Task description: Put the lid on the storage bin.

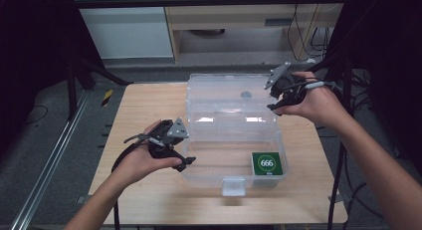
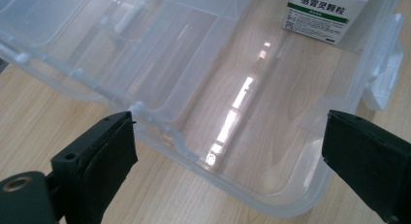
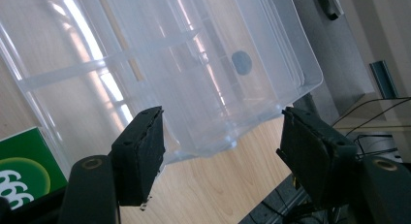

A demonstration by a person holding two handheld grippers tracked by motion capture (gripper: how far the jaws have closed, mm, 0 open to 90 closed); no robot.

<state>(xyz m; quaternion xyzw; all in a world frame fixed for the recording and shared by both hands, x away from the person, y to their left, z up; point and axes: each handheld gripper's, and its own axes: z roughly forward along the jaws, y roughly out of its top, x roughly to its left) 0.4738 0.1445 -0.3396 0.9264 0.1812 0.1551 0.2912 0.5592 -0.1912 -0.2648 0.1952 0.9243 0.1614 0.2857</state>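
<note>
Table (image 1: 149, 105) first: wood top, with a clear box (image 1: 234, 155) lying open across its middle, front wall near the front edge and the lid (image 1: 226, 93) laid back flat toward the far edge. A green pack (image 1: 267, 164) sits in the box's front right corner. A latch tab (image 1: 233, 186) hangs off the front wall.

I have my left gripper (image 1: 185, 163) just beside the box's left wall, jaws apart and nothing between the pads; in the left gripper view the front left corner of the box sits in the gap, untouched. My right gripper (image 1: 275, 101) hovers at the lid's right edge. Its jaws stand partly apart and empty, with the lid's far right corner between them in the right gripper view.

I judge the step to be closing up: the pack is in, the lid is down flat. Next I'd need the right jaws to catch the lid's rim and swing it over, left steadying the box.
</note>
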